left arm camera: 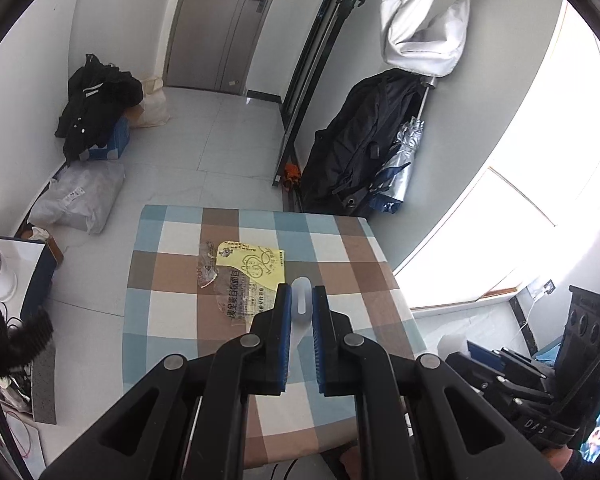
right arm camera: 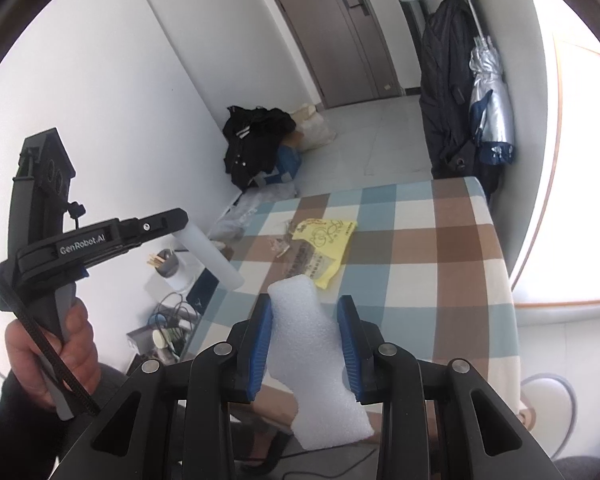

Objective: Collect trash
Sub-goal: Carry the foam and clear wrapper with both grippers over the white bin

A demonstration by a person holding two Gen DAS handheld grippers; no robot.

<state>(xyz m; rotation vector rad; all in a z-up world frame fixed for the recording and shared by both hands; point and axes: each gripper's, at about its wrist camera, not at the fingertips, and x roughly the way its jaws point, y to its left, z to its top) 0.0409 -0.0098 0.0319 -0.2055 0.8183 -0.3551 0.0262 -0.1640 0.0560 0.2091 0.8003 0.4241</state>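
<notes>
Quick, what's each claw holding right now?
Left claw: closed on a white plastic tube.
Right claw: closed on a white foam piece.

The checked cloth-covered surface (left arm camera: pixel 256 364) is showing blue, brown and cream squares. A crinkled yellow plastic wrapper (left arm camera: pixel 256 262) with dark line drawings is lying beside clear film printed in black (left arm camera: pixel 236 300). The black gripper's ribbed fingers (right arm camera: pixel 260 344) are showing blue around a white foam block (right arm camera: pixel 312 356).
</notes>
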